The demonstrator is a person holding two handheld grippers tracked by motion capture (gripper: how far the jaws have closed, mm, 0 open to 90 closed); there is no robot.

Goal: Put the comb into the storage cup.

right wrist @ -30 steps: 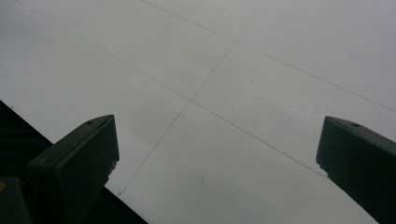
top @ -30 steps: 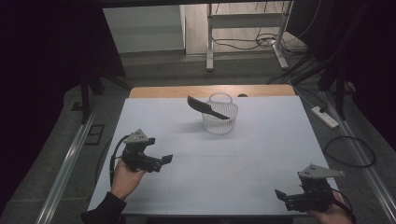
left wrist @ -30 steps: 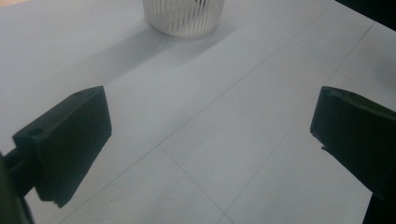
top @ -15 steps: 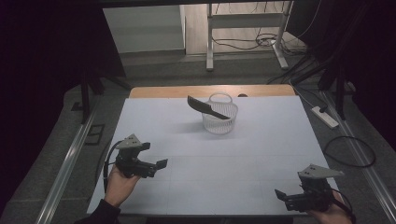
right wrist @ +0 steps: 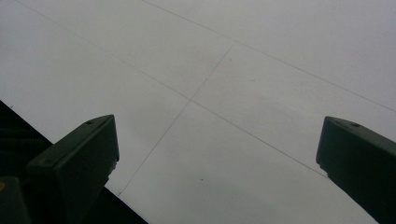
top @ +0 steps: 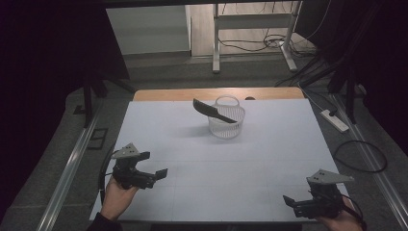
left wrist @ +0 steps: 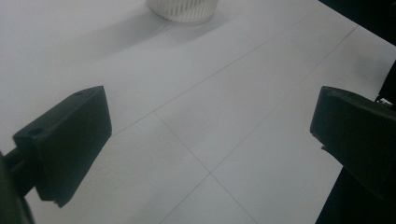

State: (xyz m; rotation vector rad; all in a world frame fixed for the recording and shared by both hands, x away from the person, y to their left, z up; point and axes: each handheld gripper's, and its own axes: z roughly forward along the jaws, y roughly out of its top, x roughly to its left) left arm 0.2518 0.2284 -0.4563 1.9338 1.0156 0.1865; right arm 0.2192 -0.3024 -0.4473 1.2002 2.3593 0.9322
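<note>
1. Resting at the near left edge of the white surface [top: 216,159], the left gripper [top: 156,175] points its jaws right, spread wide and empty.
2. Low at the near right corner, the right gripper [top: 291,203] has its jaws released, holding nothing.
3. A white basket [top: 226,120] stands far across the surface, with a dark spatula [top: 211,110] lying across its rim.

A white slatted basket [top: 226,120] stands upright toward the far middle of the pale tabletop [top: 192,159], its handle arched over the top. Across its rim rests a dark, flat, blade-like tool [top: 214,111], tilted, its upper end jutting out past the basket's left side.
</note>
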